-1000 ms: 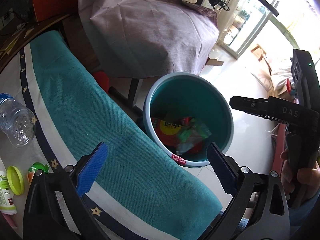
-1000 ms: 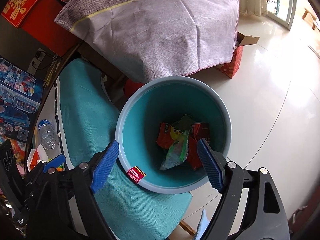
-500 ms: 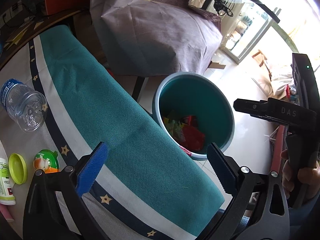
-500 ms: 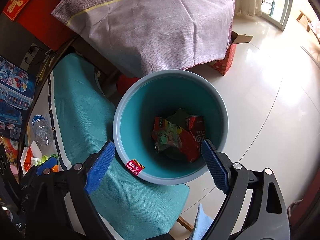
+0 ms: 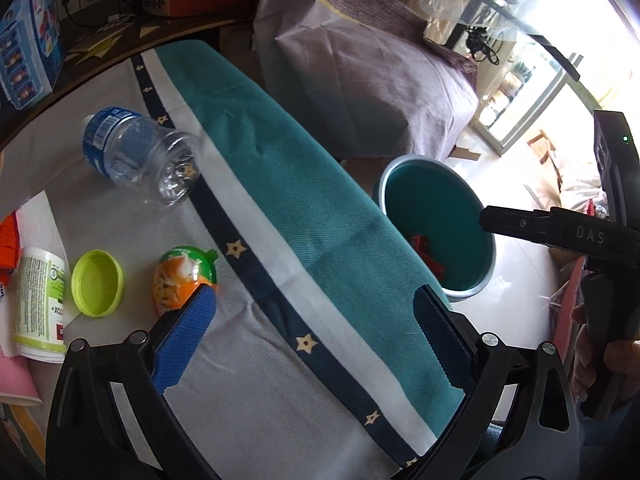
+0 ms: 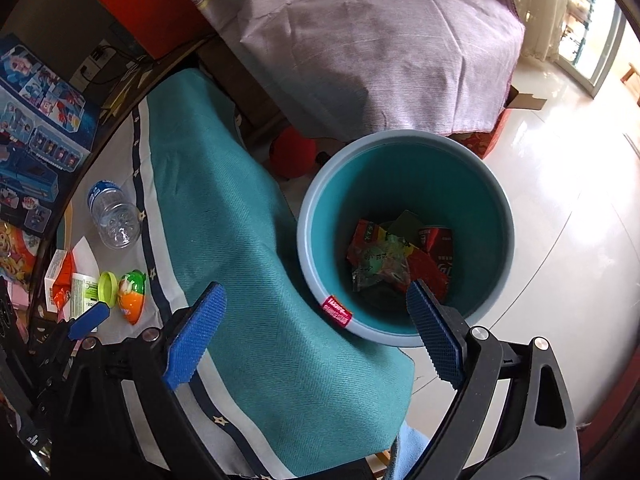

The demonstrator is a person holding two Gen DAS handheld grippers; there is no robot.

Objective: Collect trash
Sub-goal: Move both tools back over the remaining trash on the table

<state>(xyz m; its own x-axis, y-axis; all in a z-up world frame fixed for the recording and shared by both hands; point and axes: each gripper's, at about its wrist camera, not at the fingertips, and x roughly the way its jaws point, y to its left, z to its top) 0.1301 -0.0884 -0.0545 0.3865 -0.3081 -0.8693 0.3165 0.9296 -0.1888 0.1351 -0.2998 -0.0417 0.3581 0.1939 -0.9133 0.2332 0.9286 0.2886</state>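
Note:
A teal trash bin (image 6: 496, 200) stands on the floor beside the table and holds several crumpled wrappers (image 6: 392, 260); it also shows in the left wrist view (image 5: 424, 188). My right gripper (image 6: 316, 340) is open and empty above the table edge and bin rim. My left gripper (image 5: 312, 340) is open and empty over the tablecloth. On the table lie a clear plastic bottle (image 5: 140, 160), an orange and green egg-shaped package (image 5: 180, 280) by my left finger, a green lid (image 5: 96, 282) and a white cup (image 5: 38, 300).
The teal and white tablecloth (image 5: 280, 184) hangs over the table edge. A purple cloth covers furniture (image 6: 380, 48) behind the bin. A toy box (image 6: 36, 132) stands at the table's far left. A red carton (image 6: 486, 140) sits on the white floor.
Both grippers have drawn back from the bin toward the table. The left wrist view now shows the bottle, egg package and lid closer. A green wrapper has landed in the bin.

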